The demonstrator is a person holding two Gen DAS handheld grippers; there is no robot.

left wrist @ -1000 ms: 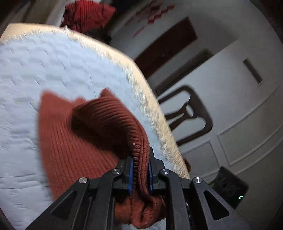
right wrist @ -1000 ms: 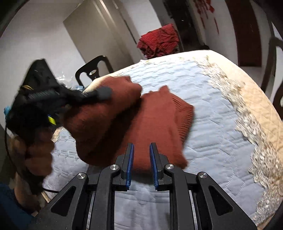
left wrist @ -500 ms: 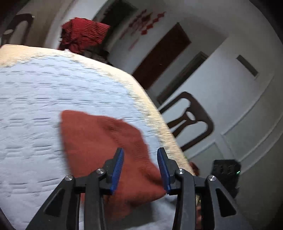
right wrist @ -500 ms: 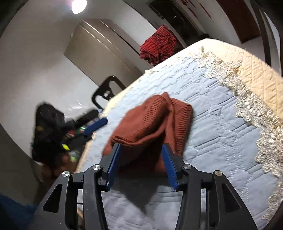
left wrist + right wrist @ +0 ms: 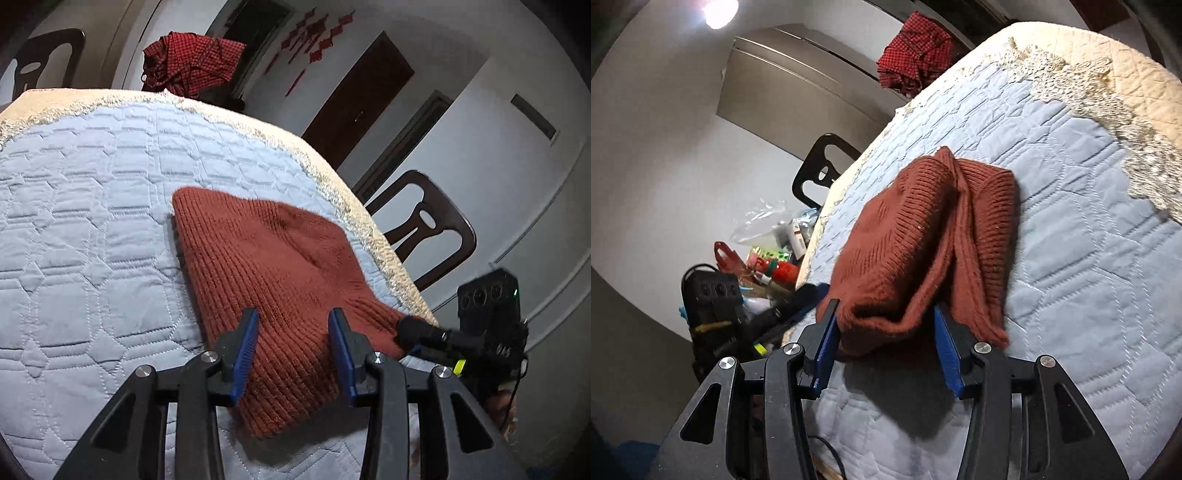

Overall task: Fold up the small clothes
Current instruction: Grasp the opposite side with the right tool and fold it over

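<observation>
A rust-red knitted sweater (image 5: 266, 251) lies folded over on the light blue quilted table cover (image 5: 92, 221). My left gripper (image 5: 293, 314) is open at the sweater's near edge, and its blue pads stand apart from the knit. In the right wrist view the sweater (image 5: 923, 221) shows two stacked layers. My right gripper (image 5: 886, 308) is open wide, and the thick folded end sits loosely between its jaws. Each view shows the other gripper at the table's side: the right gripper (image 5: 487, 321) and the left gripper (image 5: 713, 306).
A lace-trimmed cream border (image 5: 1108, 92) rims the cover. Dark wooden chairs (image 5: 424, 229) (image 5: 823, 166) stand at the table's sides. A red checked cloth (image 5: 192, 62) is heaped beyond the far edge. Bags, bottles and packets (image 5: 768, 258) clutter a surface beside the table.
Both grippers have opened and let go of the sweater. The lifted half has dropped onto the rest, so the sweater now lies folded on the cover. Both grippers sit at its near end.
</observation>
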